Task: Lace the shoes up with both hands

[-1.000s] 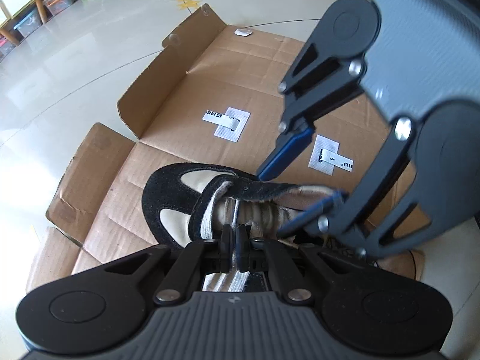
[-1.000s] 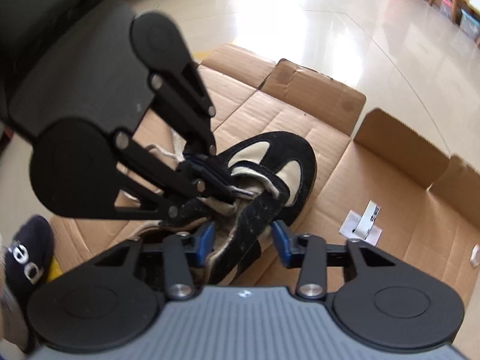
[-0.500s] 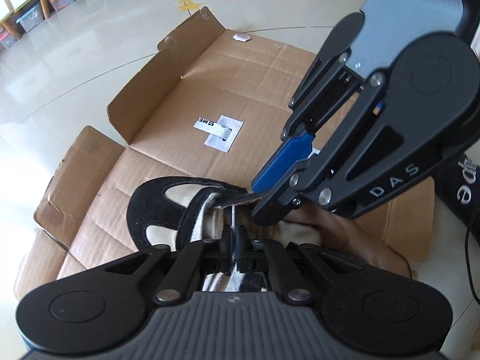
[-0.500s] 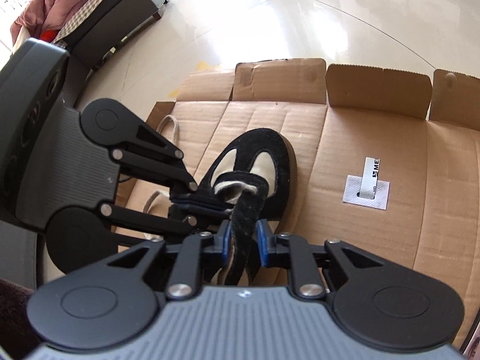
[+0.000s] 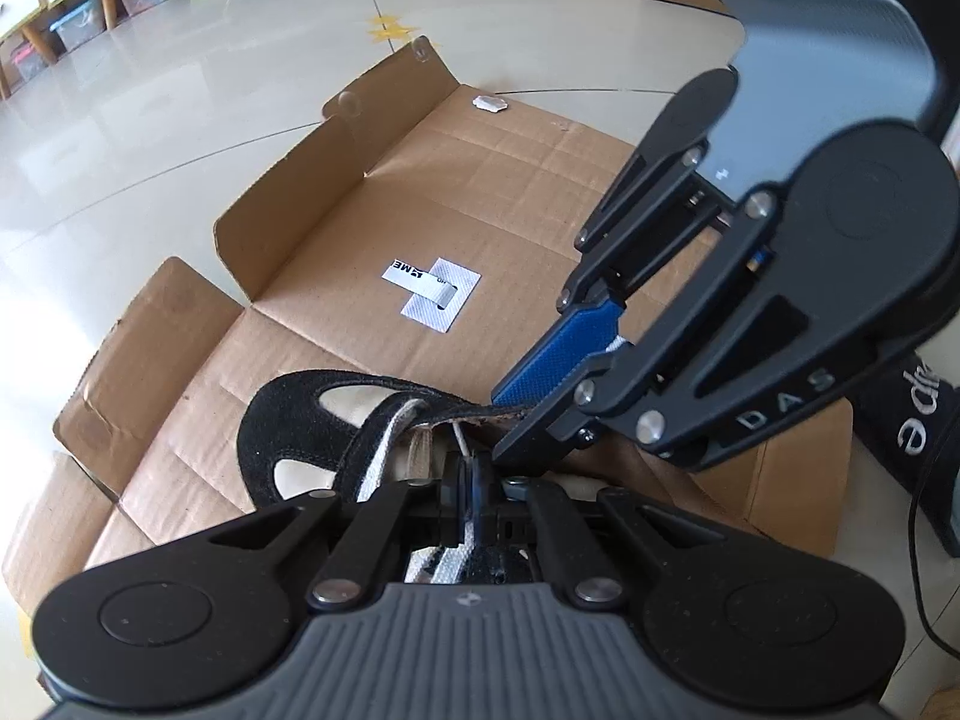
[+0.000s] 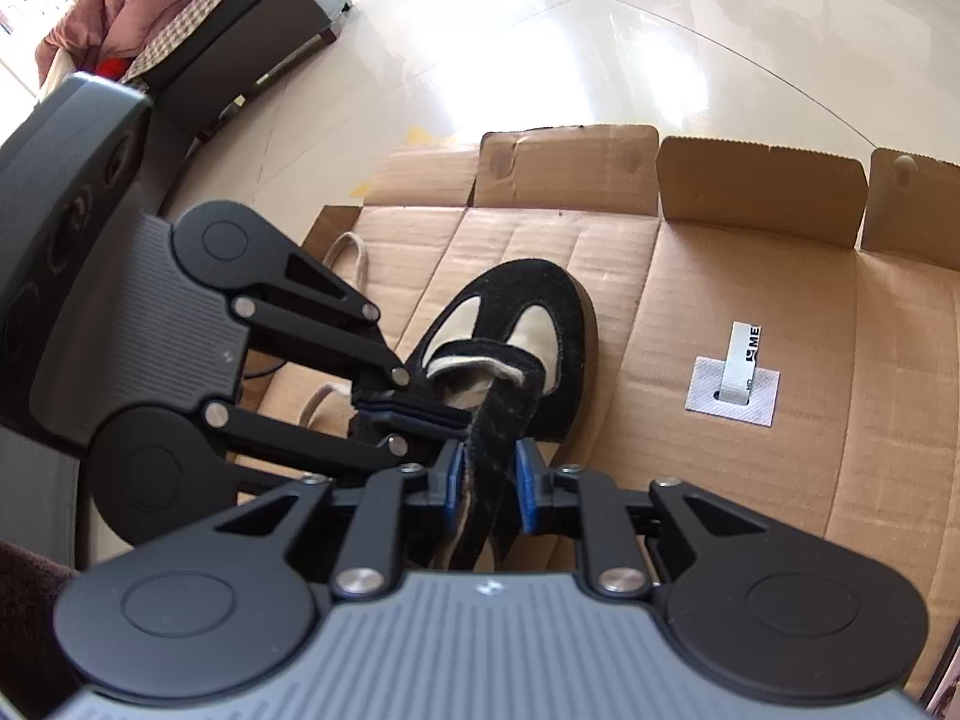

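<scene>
A black suede and cream shoe [image 5: 288, 438] [image 6: 540, 312] lies on flattened cardboard [image 5: 360, 252] [image 6: 750, 300], toe pointing away. My left gripper [image 5: 471, 480] [image 6: 414, 408] is shut on the white lace [image 5: 461, 441] at the shoe's eyelet edge. My right gripper [image 6: 486, 474] [image 5: 522, 414] is shut on the shoe's black eyelet flap [image 6: 489, 450], pulling it up. A loose cream lace loop [image 6: 354, 258] lies left of the shoe. The shoe's rear is hidden under both grippers.
A white sticker with a tab [image 5: 432, 294] [image 6: 735, 387] lies on the cardboard beyond the shoe. Raised box flaps [image 6: 756, 192] [image 5: 282, 222] edge the cardboard. A sofa with a blanket [image 6: 180, 30] stands far left. Another black shoe [image 5: 918, 420] is at the right.
My right gripper closed from open onto the black eyelet flap and lifted it. My left gripper stayed shut on the lace; the view shifted slightly.
</scene>
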